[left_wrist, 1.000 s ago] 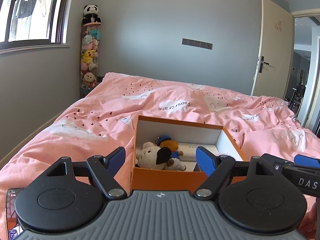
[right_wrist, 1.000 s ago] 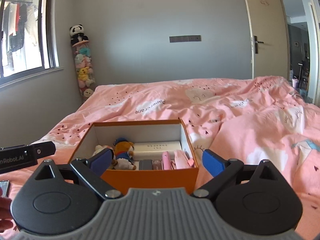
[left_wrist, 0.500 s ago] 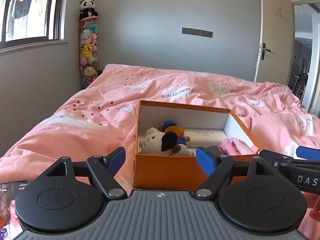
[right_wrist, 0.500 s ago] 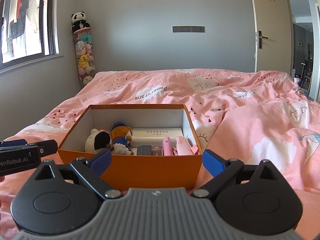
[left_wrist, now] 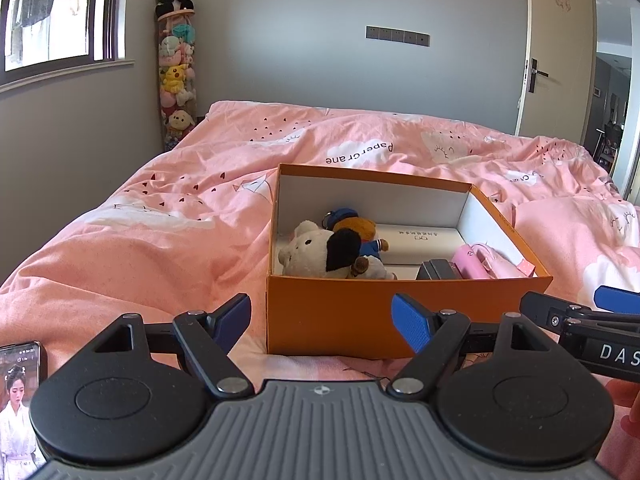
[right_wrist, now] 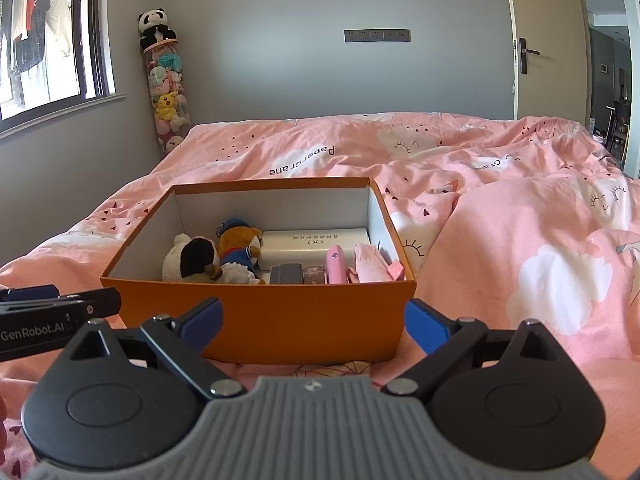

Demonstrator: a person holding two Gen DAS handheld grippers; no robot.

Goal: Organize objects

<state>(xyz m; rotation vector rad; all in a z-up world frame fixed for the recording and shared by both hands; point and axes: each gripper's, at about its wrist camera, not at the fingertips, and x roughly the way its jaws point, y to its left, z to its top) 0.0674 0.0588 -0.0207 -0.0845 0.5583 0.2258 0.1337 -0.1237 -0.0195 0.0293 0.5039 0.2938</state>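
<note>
An open orange box (left_wrist: 340,312) (right_wrist: 280,316) stands on the pink bed. Inside lie a white and black plush (left_wrist: 316,250) (right_wrist: 192,258), a bear plush in blue (right_wrist: 240,246), a white case (right_wrist: 316,246), a dark grey block (right_wrist: 286,274), a pink tube (right_wrist: 334,264) and a pink pouch (right_wrist: 370,268). My left gripper (left_wrist: 322,322) is open and empty just before the box's near wall. My right gripper (right_wrist: 314,318) is open and empty, also before the near wall. Each gripper shows at the other view's edge.
A phone (left_wrist: 18,396) with a lit screen lies on the bed at the left. The pink duvet (right_wrist: 520,208) is rumpled and rises to the right of the box. A tall tube of plush toys (left_wrist: 176,64) stands in the far corner. A door (left_wrist: 560,52) is at the right.
Both grippers have drawn back and lowered, so the box looks farther and more of its front wall shows. The box and its contents have not moved. Both grippers stay open.
</note>
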